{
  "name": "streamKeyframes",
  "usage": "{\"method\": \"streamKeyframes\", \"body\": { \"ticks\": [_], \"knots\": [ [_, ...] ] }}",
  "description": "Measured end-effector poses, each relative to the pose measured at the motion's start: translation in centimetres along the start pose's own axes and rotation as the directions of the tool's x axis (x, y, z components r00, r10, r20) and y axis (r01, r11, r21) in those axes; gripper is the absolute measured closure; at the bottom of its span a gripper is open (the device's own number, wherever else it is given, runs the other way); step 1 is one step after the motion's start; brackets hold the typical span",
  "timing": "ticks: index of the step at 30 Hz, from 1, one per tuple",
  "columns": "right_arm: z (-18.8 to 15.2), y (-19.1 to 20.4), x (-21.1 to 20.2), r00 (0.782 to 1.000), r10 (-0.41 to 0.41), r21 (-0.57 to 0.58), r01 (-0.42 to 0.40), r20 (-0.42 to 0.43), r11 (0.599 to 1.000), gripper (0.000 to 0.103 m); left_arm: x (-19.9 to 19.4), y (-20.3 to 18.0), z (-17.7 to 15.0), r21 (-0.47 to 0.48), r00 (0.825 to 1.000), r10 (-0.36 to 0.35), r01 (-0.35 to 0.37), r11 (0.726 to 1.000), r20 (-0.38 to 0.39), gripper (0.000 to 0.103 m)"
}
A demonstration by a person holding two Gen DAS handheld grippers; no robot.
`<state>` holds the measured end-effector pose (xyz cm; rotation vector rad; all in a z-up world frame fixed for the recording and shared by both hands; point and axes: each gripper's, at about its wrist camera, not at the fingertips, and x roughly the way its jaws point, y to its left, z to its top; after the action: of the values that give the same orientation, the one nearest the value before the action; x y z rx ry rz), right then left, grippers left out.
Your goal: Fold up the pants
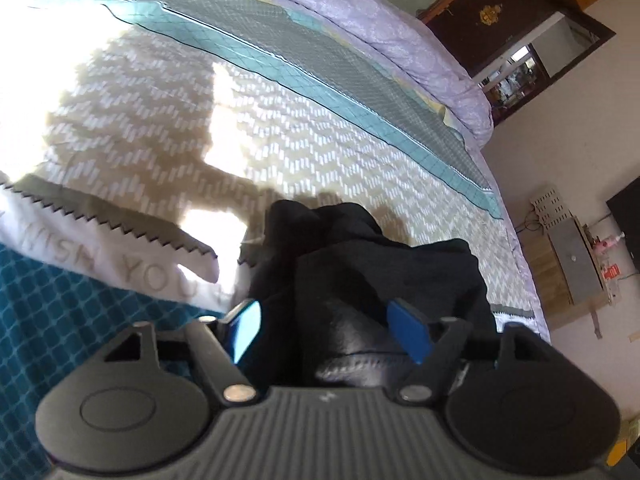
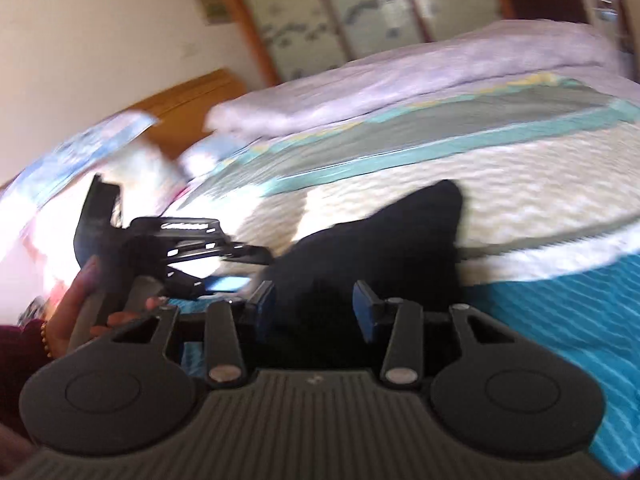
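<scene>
— Black pants (image 1: 372, 264) bunched at lower centre on the bed (image 1: 320, 152)?
— Yes. Left tool (image 1: 326, 328) and right tool (image 2: 316, 308) gape, gripping nothing. Square the edges before pressing the fold flat.

One pair of black pants (image 1: 384, 264) lies bunched on one bed (image 1: 320, 128). Two grippers show beside the pants: left (image 1: 326, 330), right (image 2: 316, 308). One hand (image 2: 80, 304). Perhaps one folded quilt (image 1: 360, 20) behind the pants.
</scene>
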<state>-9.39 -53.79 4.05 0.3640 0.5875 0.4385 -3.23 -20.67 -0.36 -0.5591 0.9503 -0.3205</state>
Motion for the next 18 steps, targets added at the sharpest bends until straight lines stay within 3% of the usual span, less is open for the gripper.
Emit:
{"method": "streamKeyframes", "body": {
  "ticks": [1,2,3,5,6,8,10,11,13,16,17,18],
  "knots": [
    [-0.4,-1.3,-0.1,1.000,-0.014,0.051,0.015,-0.010,0.999,0.061,1.1,-0.2,0.4,0.003,1.000,-0.010,0.010,1.000,-0.022,0.027],
    [-0.9,-2.5,0.1,0.999,-0.014,0.101,0.017,-0.029,0.995,0.063,1.9,-0.5,0.6,0.014,1.000,-0.009,0.009,1.000,-0.030,0.053],
    [-1.4,-3.4,0.7,0.998,-0.009,0.149,0.018,-0.062,0.989,0.071,2.5,-1.0,0.6,0.038,0.999,-0.003,0.004,0.999,-0.034,0.086],
    [-3.1,-4.5,2.5,0.984,-0.016,0.241,0.060,-0.179,0.969,0.091,1.6,-2.2,0.4,0.082,0.998,0.030,-0.034,0.996,0.049,0.092],
    [-3.9,-4.4,3.0,0.976,-0.002,0.255,0.058,-0.216,0.965,0.097,0.5,-2.6,0.1,0.095,0.993,0.031,-0.042,0.995,0.117,0.092],
    [-5.1,-3.4,3.2,0.966,0.035,0.231,0.026,-0.257,0.973,0.097,-1.9,-3.3,-0.8,0.140,0.961,0.062,-0.103,0.985,0.270,0.092],
    [-5.9,-2.4,4.5,0.946,0.030,0.183,0.032,-0.324,0.983,0.097,-1.9,-3.5,-2.0,0.203,0.925,0.166,-0.245,0.948,0.341,0.092],
    [-6.1,-2.2,4.9,0.945,0.032,0.177,0.028,-0.326,0.984,0.097,-0.8,-3.1,-2.2,0.215,0.926,0.223,-0.295,0.931,0.304,0.090],
    [-6.0,-2.2,5.0,0.946,0.049,0.183,0.011,-0.321,0.983,0.097,1.1,-1.6,-2.4,0.185,0.952,0.254,-0.285,0.940,0.173,0.080],
    [-5.5,-2.2,4.0,0.948,0.069,0.175,-0.014,-0.310,0.984,0.093,-0.7,-0.8,-2.6,0.158,0.952,0.229,-0.263,0.952,0.203,0.059],
    [-5.3,-2.4,3.5,0.949,0.089,0.175,-0.037,-0.302,0.984,0.093,-1.5,-0.6,-2.4,0.144,0.952,0.221,-0.254,0.956,0.210,0.044],
    [-4.9,-2.4,3.0,0.948,0.118,0.176,-0.068,-0.296,0.982,0.092,-2.4,-0.2,-2.2,0.127,0.954,0.205,-0.236,0.963,0.219,0.041]
  ]
}}
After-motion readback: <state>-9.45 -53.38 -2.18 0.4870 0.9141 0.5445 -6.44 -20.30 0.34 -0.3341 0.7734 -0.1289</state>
